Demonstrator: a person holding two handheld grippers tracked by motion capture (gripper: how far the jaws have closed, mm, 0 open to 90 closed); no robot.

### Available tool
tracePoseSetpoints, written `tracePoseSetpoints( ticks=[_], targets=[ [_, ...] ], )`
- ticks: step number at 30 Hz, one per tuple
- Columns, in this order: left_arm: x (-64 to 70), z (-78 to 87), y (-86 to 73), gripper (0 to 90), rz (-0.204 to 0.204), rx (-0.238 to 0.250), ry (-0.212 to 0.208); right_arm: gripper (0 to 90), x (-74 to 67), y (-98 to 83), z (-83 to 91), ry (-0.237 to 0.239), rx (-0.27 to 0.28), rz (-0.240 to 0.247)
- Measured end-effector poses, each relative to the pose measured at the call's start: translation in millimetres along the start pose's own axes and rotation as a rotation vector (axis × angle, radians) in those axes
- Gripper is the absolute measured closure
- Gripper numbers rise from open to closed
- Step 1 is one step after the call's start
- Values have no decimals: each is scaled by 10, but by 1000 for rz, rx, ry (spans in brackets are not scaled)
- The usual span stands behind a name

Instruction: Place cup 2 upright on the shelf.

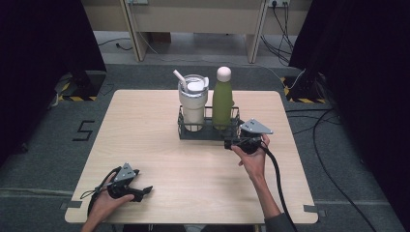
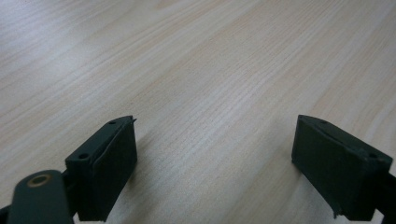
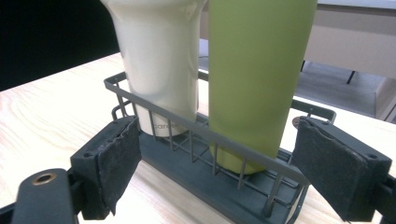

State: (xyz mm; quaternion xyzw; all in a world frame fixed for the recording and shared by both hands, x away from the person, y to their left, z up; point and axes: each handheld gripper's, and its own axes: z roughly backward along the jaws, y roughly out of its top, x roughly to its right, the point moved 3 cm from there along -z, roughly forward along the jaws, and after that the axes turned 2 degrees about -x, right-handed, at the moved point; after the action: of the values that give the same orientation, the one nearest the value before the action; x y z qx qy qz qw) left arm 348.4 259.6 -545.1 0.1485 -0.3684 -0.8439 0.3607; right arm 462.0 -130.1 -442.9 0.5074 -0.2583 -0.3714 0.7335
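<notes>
- A pale wooden desk point(image 1: 159, 145) stands in a carpeted room, with a person's forearms reaching in from its near edge.
- A dark wire rack point(image 1: 209, 130) sits toward the far middle of the desk.
- Inside the rack stand a cream tumbler point(image 1: 193, 104) with a straw on the left and a green bottle point(image 1: 222, 99) with a pale cap on the right, both upright and side by side.
- The right gripper point(image 1: 231, 143) is at the rack's near right corner; its jaws are spread, straddling the rack's end without pressing on it.
- The left gripper point(image 1: 142, 192) rests on the near left of the desk, well apart from the rack, jaws released and holding nothing.
</notes>
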Motion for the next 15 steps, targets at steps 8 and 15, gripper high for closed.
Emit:
tracePoseSetpoints(
  ticks=[8, 15],
  targets=[
    [0, 0, 0, 134, 0, 0, 0, 152, -65, -18, 20, 13, 7, -4],
    [0, 0, 0, 134, 0, 1, 1, 152, -127, -42, 42, 20, 5, 18]
  ],
)
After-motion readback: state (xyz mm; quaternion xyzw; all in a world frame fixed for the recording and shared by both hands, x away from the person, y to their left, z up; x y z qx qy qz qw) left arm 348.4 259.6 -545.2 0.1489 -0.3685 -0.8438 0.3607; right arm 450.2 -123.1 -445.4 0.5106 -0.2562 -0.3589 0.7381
